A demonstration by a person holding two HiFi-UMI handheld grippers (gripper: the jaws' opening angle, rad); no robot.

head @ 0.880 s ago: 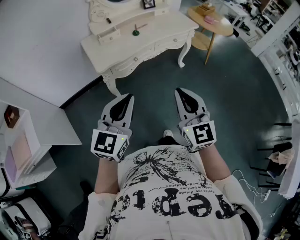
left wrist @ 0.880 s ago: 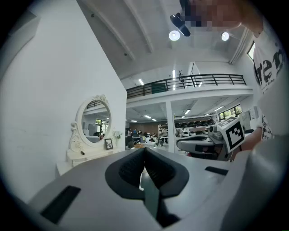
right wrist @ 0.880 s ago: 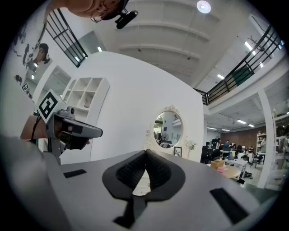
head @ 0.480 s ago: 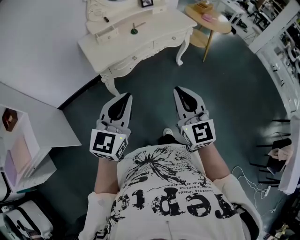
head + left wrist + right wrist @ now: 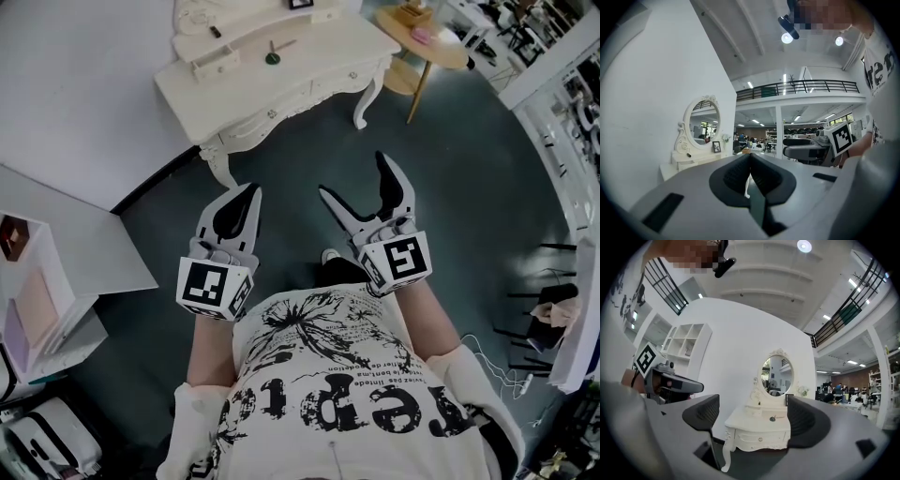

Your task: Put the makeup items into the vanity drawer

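Note:
A white vanity (image 5: 309, 66) with an oval mirror (image 5: 777, 376) stands against the wall, a few steps ahead of me. On its top lie a small dark round item (image 5: 272, 58), a thin stick-like item (image 5: 282, 44) and a small dark item (image 5: 215, 32). Its front drawers (image 5: 335, 86) look closed. Both grippers are held level over the dark floor, well short of the vanity. My left gripper (image 5: 247, 193) is shut with nothing in it. My right gripper (image 5: 354, 178) stands wide open and empty, and in the right gripper view the vanity (image 5: 759, 427) shows between its jaws.
A round wooden side table (image 5: 422, 42) stands right of the vanity. A white shelf unit (image 5: 37, 300) is at the left near me. Racks and cables (image 5: 567, 131) line the right side. Dark floor (image 5: 281, 159) lies between me and the vanity.
My right gripper's jaws have opened from shut to wide. The left gripper stays shut. The vanity has shifted slightly up in the head view.

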